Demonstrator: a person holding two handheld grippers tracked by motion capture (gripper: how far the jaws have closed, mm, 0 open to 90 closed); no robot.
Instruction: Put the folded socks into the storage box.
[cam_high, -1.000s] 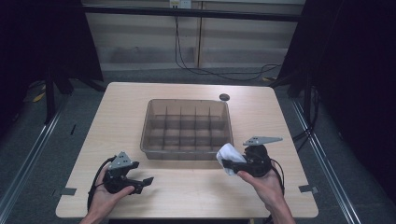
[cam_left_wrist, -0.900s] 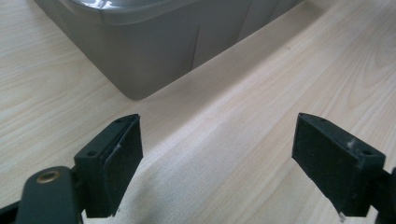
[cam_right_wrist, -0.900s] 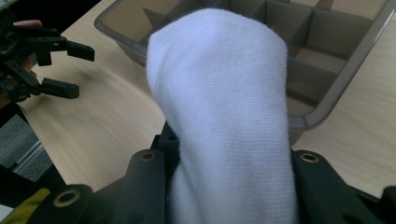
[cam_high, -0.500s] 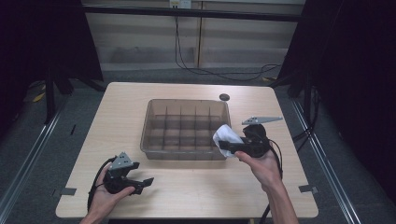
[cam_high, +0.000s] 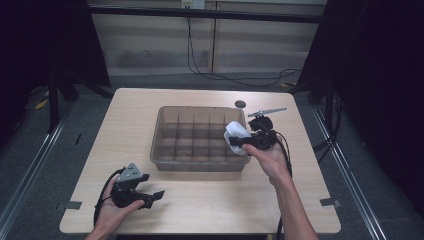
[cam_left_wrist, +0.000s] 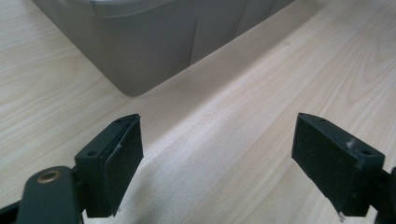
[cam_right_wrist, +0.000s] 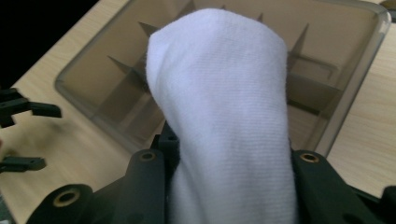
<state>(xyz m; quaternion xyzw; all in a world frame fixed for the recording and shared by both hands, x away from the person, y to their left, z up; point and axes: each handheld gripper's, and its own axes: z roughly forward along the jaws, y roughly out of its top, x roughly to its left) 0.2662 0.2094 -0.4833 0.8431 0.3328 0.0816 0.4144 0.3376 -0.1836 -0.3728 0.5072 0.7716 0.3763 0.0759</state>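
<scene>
My right gripper (cam_high: 239, 141) is shut on a rolled white cloth (cam_high: 235, 135), held over the right edge of the grey divided bin (cam_high: 165, 162). In the right gripper view the white cloth (cam_right_wrist: 224, 126) stands up between the two black jaws and covers the middle of the bin (cam_right_wrist: 364, 60) behind it. My left gripper (cam_high: 152, 198) rests low over the table near the front left, open, with nothing between its fingers. In the left gripper view its jaws stand wide apart over bare wood, and the bin's corner (cam_left_wrist: 135, 60) lies just beyond them.
The wooden table (cam_high: 125, 115) carries the bin at its middle. A small dark round disc (cam_high: 240, 104) lies behind the bin's far right corner. Cables trail from both grippers. Dark floor and metal rails surround the table.
My right gripper has carried the white cloth up and away from the front right of the table to the bin's right edge. The left gripper has stayed in place.
</scene>
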